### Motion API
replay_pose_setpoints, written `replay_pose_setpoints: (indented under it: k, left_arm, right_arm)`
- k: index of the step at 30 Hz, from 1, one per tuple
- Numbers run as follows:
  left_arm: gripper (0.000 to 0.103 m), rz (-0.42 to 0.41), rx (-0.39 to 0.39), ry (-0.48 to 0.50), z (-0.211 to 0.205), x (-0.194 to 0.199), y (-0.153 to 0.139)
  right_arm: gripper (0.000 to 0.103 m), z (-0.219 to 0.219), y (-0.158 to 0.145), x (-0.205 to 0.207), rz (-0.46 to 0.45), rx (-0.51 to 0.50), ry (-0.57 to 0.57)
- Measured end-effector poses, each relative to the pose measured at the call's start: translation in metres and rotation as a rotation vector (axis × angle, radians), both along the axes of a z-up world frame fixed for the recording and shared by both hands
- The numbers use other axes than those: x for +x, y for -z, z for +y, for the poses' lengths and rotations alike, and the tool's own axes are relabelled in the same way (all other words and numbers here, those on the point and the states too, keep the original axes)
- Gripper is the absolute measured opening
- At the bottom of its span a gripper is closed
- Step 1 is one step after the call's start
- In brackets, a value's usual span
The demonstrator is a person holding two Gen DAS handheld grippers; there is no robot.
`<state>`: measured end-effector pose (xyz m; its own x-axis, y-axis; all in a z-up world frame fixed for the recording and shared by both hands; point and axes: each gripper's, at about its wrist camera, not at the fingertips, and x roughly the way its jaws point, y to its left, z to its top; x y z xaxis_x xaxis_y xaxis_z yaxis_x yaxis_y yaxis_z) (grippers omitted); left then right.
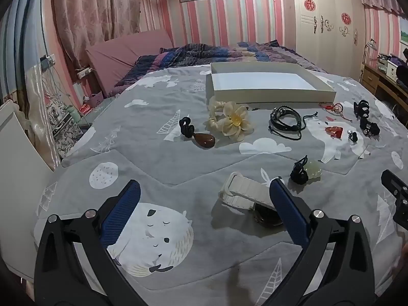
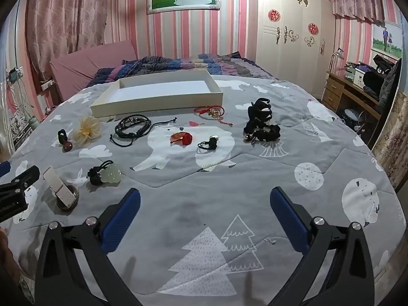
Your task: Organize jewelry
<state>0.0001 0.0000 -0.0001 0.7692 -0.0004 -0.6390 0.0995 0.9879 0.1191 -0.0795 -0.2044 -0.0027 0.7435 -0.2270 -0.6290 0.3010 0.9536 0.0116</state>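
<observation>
- Two grippers, left gripper (image 1: 204, 199) and right gripper (image 2: 204, 204), hover with ribbed blue pads spread apart, gripping nothing.
- White-strapped watch (image 1: 244, 196) lies just beside the left gripper's right pad.
- Braided black cords (image 2: 132, 127), glossy pendants and a petalled flower (image 2: 88, 128) dot the soft grey quilt (image 2: 229, 178).
- Shallow rectangular cream box (image 2: 158, 102) sits beyond.

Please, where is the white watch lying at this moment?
The white watch lies on the grey bedspread at the near edge, just beside the left gripper's right finger; its nearest neighbour is the pale green pendant.
</observation>
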Motion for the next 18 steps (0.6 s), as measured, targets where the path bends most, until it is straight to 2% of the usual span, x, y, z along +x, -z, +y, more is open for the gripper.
replay_pose_setpoints:
  k: [18]
  left_arm:
    - [0.1, -0.003, -0.012, 0.003, 0.0002, -0.003, -0.0023]
  right_arm:
    - [0.101, -0.0018, 0.0024, -0.0001, 0.005, 0.003, 0.005]
